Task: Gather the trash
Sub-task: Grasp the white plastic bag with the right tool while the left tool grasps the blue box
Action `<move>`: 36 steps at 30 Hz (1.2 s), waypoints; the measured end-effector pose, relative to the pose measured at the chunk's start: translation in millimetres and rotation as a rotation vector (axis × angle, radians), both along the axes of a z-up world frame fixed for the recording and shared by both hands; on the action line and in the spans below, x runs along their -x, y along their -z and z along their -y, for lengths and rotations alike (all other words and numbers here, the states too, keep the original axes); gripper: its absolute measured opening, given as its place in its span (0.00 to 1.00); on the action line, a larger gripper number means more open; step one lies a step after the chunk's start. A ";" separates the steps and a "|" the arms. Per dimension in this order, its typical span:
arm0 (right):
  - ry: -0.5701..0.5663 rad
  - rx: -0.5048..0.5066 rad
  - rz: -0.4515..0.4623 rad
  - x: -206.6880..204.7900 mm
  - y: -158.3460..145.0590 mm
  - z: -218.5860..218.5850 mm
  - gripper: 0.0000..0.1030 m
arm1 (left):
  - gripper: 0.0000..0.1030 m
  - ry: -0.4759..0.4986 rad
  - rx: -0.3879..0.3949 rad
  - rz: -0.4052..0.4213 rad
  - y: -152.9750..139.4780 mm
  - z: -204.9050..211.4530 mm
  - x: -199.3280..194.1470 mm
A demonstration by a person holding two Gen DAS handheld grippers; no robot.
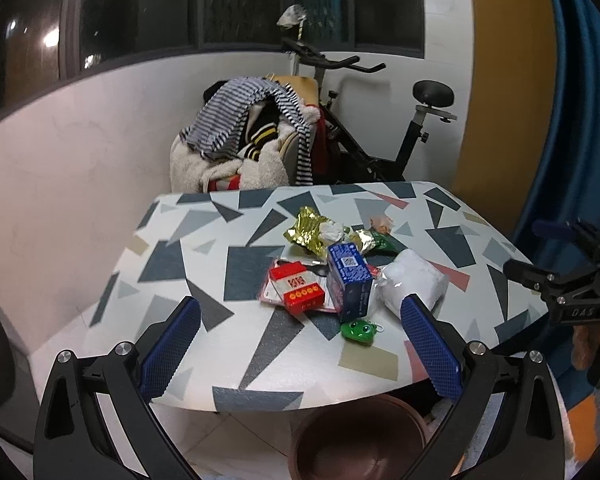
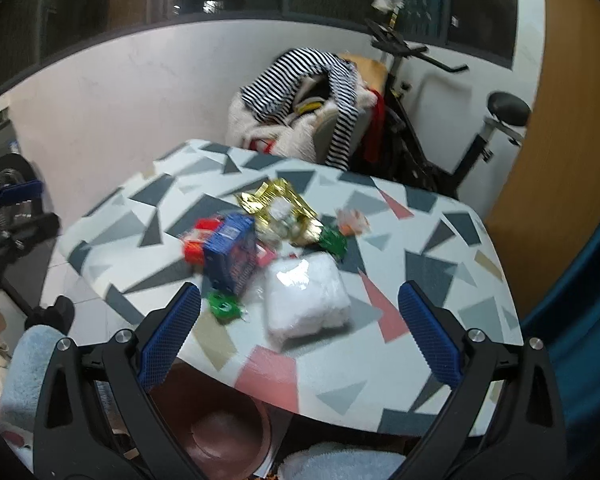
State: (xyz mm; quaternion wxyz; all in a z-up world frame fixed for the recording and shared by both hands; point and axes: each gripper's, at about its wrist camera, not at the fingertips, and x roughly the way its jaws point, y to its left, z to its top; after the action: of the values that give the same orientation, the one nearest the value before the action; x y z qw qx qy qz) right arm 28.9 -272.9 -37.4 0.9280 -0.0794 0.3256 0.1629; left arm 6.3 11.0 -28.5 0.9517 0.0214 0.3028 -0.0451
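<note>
The left gripper (image 1: 300,330) hovered over the near edge of the table (image 1: 188,240), its jaws released and spread wide with nothing between them. The right gripper (image 2: 300,330) hung likewise above the near right part of the table (image 2: 440,280), jaws released and empty; in the left wrist view it showed at the far right edge (image 1: 560,280).

The trash lay in a loose heap around the middle of the table. A blue box (image 1: 350,280) stood upright, its long axis running from the far side toward the left gripper, its near end facing the camera. Just left of it and touching lay a red pack (image 1: 298,290) on a flat pinkish card (image 1: 270,294), the pack's long axis running roughly the same way. Right of the box sat a white plastic bag (image 1: 414,280), bulky, with its long axis slanted from far right to near left. In front of the box, near the table's near edge, lay a small green frog toy (image 1: 358,332), facing the camera. Behind the box were a crumpled gold wrapper (image 1: 306,232), a wad of white paper (image 1: 334,232) on it, a green packet (image 1: 382,242) and a small orange scrap (image 1: 382,222) a little apart.

The right wrist view was blurred, yet it showed the blue box (image 2: 232,252), white plastic bag (image 2: 306,300) and frog toy (image 2: 222,306). A brown bowl-like bin (image 1: 360,436) stood on the floor under the table's near edge.
</note>
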 end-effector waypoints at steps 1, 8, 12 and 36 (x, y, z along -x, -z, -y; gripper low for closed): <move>0.015 -0.003 -0.004 -0.7 3.9 3.6 0.95 | 0.95 -0.001 0.014 -0.012 5.4 -3.3 -2.8; 0.030 -0.034 -0.025 -11.7 37.1 18.5 0.95 | 0.95 -0.011 0.002 -0.037 35.1 -14.0 -16.3; 0.016 -0.086 -0.021 -22.9 55.2 20.4 0.95 | 0.95 -0.012 -0.033 -0.010 45.6 -14.8 -22.6; 0.075 -0.009 -0.224 -129.7 153.0 -32.3 0.95 | 0.95 -0.063 -0.054 -0.109 86.2 -24.7 -67.3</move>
State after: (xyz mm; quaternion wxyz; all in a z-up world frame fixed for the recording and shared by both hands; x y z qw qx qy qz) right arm 158.6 -240.6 -190.4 0.8915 -0.0443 0.4295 0.1371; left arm 73.7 35.8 -114.7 0.9339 0.0349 0.3558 -0.0079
